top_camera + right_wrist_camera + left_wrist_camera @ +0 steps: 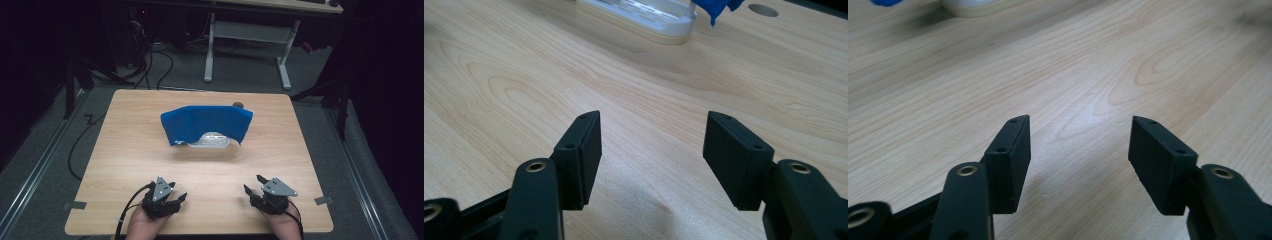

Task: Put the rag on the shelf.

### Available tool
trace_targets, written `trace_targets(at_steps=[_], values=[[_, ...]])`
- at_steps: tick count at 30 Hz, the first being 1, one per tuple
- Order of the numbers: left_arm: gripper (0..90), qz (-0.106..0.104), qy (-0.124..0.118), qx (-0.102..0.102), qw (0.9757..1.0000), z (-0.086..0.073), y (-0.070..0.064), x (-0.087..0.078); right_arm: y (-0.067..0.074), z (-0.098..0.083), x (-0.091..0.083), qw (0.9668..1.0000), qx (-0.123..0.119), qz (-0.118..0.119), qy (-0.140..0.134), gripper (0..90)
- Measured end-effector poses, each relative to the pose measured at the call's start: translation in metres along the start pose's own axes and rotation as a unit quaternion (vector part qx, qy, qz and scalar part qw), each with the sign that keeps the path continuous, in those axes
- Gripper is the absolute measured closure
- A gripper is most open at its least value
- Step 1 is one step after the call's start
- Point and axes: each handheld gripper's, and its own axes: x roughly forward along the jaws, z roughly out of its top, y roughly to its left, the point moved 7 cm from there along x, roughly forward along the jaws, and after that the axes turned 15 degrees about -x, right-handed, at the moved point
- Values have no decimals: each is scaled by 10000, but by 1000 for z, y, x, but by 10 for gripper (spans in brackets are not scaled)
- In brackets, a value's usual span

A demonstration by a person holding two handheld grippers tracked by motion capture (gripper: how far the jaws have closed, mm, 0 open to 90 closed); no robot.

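Right claw (651,150) jaws apart, nothing btwn, over wood table (524,75). White tray (644,17) far ahead, blue cloth (716,7) on it.

A light wooden table (125,165) stood on grey carpet (45,200). Beyond its far edge a white-legged desk (250,35) stood, with dark cables (160,60) trailing across the floor near it. Two tape strips (74,205) marked the carpet beside the table's near corners.

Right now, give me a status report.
Left gripper and right gripper open, empty, near edge. Blue cloth draped over white tray. Nothing between.
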Motion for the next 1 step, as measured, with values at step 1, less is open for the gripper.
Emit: trace_targets(at_steps=[1], values=[[427, 7, -44, -35, 10000, 1, 1, -1, -1, 0, -1, 10000, 3, -9, -17, 407]])
